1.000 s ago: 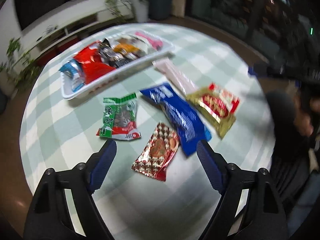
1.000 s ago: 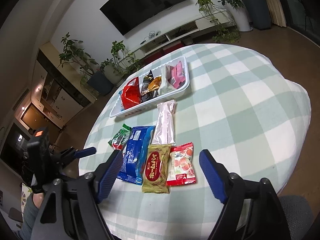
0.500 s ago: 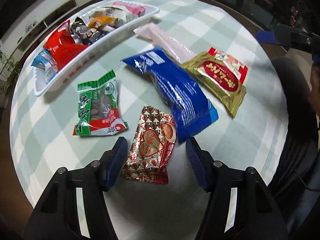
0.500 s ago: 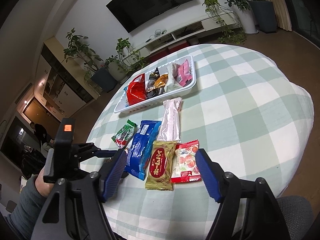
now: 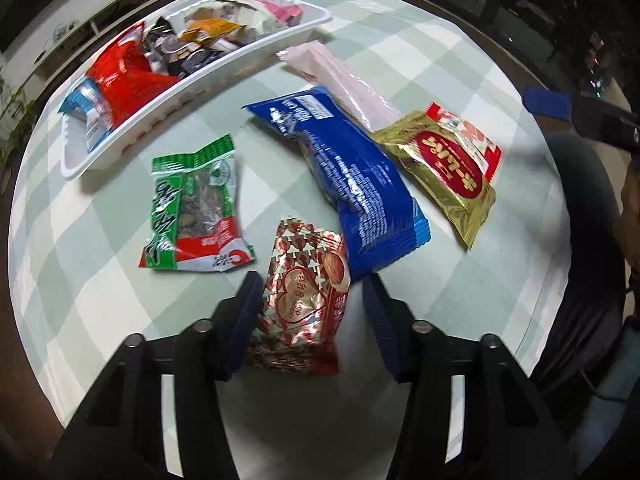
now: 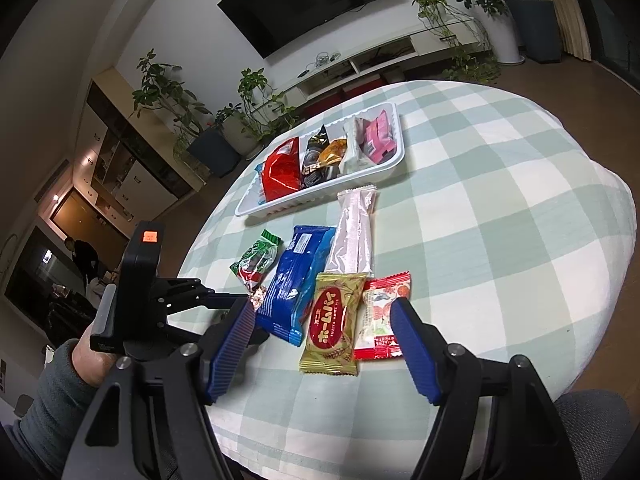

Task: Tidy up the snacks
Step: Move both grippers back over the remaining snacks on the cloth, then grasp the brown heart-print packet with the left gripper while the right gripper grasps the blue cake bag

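A red and silver heart-patterned packet (image 5: 304, 296) lies on the checked tablecloth between the fingers of my left gripper (image 5: 310, 292), whose jaws are open around it, not closed on it. Beside it lie a green nut packet (image 5: 194, 208), a blue packet (image 5: 348, 184), a gold packet (image 5: 444, 164), a pink stick packet (image 5: 344, 80) and a red and white packet (image 6: 382, 314). A white tray (image 5: 200, 84) with several snacks stands behind. My right gripper (image 6: 322, 322) is open above the gold packet (image 6: 334, 322), holding nothing.
The round table's edge (image 6: 400, 456) runs close below my right gripper. The hand holding the left gripper (image 6: 132, 304) is at the table's left side. A chair (image 5: 584, 264) stands at the right edge in the left wrist view.
My left gripper has come down and forward so its fingers now flank the heart-patterned packet, and its jaws have narrowed. My right gripper has dropped slightly toward the gold packet.
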